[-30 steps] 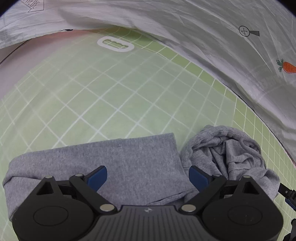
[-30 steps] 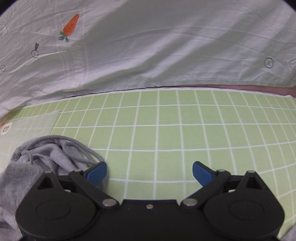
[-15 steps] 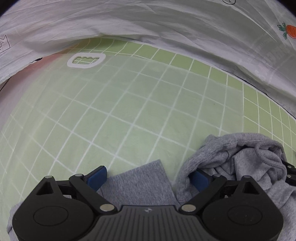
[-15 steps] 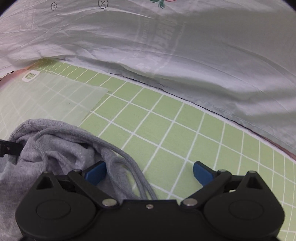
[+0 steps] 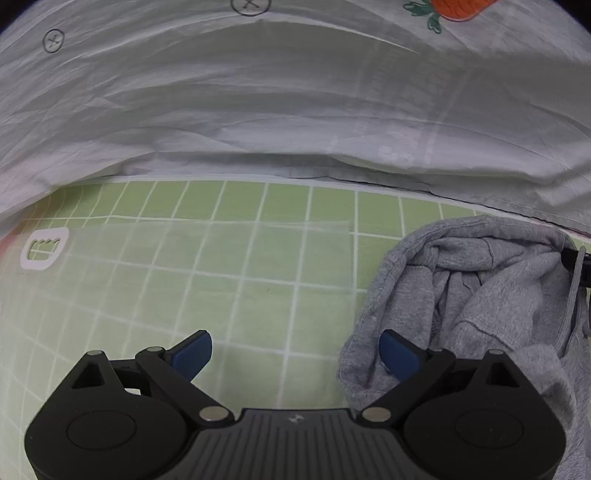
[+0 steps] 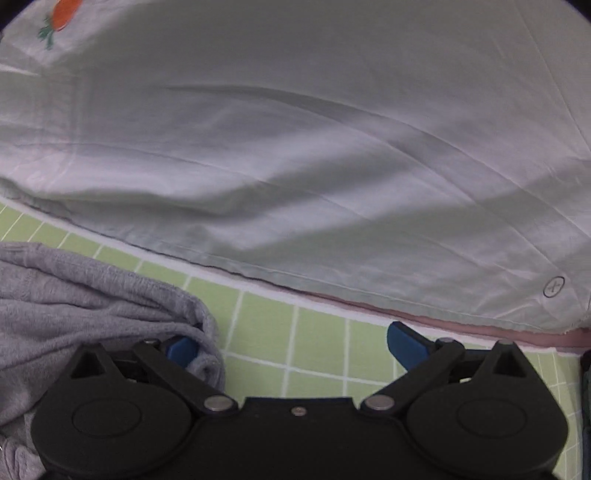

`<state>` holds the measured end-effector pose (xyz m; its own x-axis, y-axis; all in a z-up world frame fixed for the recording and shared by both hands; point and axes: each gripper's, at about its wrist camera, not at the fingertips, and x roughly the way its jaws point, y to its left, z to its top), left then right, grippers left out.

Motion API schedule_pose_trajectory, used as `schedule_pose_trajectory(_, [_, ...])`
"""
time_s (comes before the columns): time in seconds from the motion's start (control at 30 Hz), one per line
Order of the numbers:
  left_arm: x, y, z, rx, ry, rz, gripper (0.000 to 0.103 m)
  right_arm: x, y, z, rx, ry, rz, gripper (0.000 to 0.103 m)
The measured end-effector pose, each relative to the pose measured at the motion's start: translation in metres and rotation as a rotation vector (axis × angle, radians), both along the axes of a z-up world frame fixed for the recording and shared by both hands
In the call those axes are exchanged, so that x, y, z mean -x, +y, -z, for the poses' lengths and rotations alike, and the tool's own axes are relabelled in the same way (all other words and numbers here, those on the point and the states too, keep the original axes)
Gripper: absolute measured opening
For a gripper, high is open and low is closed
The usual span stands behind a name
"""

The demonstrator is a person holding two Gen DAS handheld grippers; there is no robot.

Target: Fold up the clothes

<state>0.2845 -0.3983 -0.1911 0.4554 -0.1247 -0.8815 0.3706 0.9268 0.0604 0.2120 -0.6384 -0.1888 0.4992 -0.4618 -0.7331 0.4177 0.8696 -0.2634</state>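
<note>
The grey hoodie (image 5: pixel 480 295) lies in a rumpled heap on the green grid mat (image 5: pixel 240 266), to the right in the left wrist view and to the left in the right wrist view, so it sits between the two tools. It is soft, heathered jersey with a fleecy look, thick ribbed hems and a cord (image 5: pixel 574 280) trailing down its far side. The folds are loose and rounded, with no flat panel showing.

The left gripper (image 5: pixel 295 352) has its jaws spread wide and holds nothing; its right blue pad (image 5: pixel 399 354) rests at the edge of the heap while the other sits over bare mat. The right gripper (image 6: pixel 288 345) is likewise released, its left pad (image 6: pixel 181 349) nudged against a rolled fold of the hoodie (image 6: pixel 92 295), the other pad clear over the mat.

The step in hand appears to be taking hold of the heap to spread it out. It would likely go best if each tool pinches a single hem or seam rather than a bunched roll, since thick fleece slips and drags hidden layers along. Lifting gently and pulling the two grips apart should flatten it. The cord may snag.

Beyond the mat, a pale, creased sheet (image 5: pixel 295 110) printed with a carrot (image 5: pixel 458 9) and small circled crosses rises behind. A white outlined logo (image 5: pixel 42 251) marks the mat's left side.
</note>
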Motion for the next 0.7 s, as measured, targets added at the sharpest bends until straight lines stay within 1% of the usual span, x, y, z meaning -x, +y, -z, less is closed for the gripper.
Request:
schedule_pose_trajectory(0.1, [-0.007,-0.016,0.001,-0.035,-0.044,0.019,0.097,0.010,-0.009,-0.009,0.071,-0.022,0.002,0.103])
schedule_pose_trajectory(0.17, [-0.011,-0.026,0.001,-0.054,-0.071,0.029,0.097,0.015,-0.014,-0.016,0.097,-0.052,0.012,0.103])
schedule_pose_trajectory(0.23, [-0.014,-0.027,-0.005,-0.010,-0.064,0.021,0.097,0.020,-0.020,-0.022,0.089,-0.087,0.033,0.103])
schedule_pose_trajectory(0.37, [-0.016,-0.018,-0.011,0.096,-0.002,-0.010,0.097,0.023,-0.031,-0.013,0.007,-0.048,0.052,0.103])
schedule_pose_trajectory(0.47, [-0.013,-0.014,-0.007,0.103,0.025,-0.018,0.097,0.037,-0.036,-0.005,-0.073,-0.056,0.075,0.102])
schedule_pose_trajectory(0.6, [-0.011,-0.012,-0.001,0.115,0.037,-0.021,0.097,0.060,-0.046,-0.004,-0.185,-0.108,0.158,0.102])
schedule_pose_trajectory(0.67, [-0.011,-0.014,-0.001,0.117,0.031,-0.005,0.093,0.063,-0.044,0.000,-0.198,-0.106,0.163,0.102])
schedule_pose_trajectory(0.7, [-0.012,-0.016,-0.001,0.118,0.029,0.003,0.086,0.063,-0.042,0.003,-0.189,-0.093,0.155,0.102])
